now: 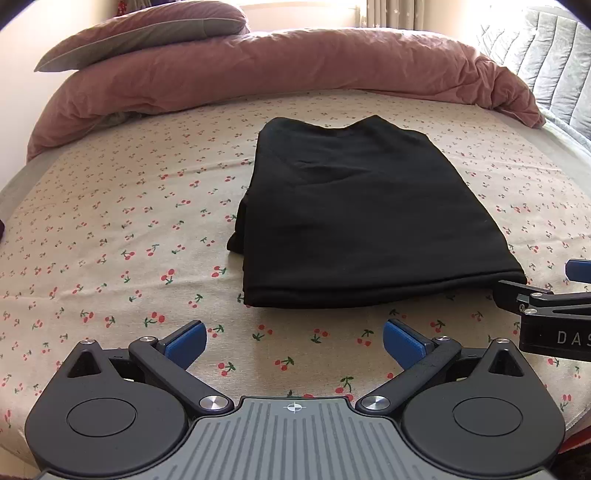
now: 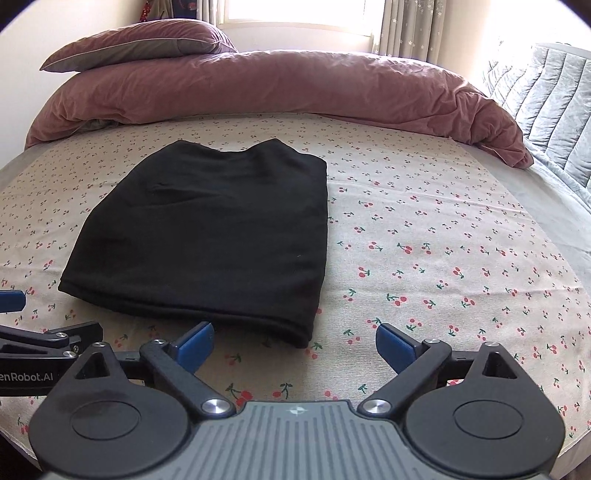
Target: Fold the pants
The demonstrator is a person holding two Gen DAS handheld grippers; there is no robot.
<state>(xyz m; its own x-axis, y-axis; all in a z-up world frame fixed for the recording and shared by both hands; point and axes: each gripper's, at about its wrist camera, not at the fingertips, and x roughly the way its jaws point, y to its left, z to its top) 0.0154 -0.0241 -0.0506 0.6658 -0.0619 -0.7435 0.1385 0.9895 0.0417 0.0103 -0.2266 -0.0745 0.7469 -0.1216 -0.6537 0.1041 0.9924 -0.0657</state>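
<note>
At the bottom of the left wrist view, the left tool [image 1: 294, 341] hangs released, its blue pads spread wide over the cherry-print bed sheet [image 1: 110, 229]. The right tool [image 2: 294, 343] is likewise released, gripping nothing. Just above both, the black pants [image 1: 354, 218] lie folded in a flat stack mid-frame. Beyond, a pink duvet [image 1: 280, 70] and pillow [image 1: 147, 33] fill the top.

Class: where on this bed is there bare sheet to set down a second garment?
Bare cherry-print sheet lies right of the folded black pants, up to the grey quilt; more lies left of the pants. Crowded along the far edge: pink duvet and pillow.
</note>
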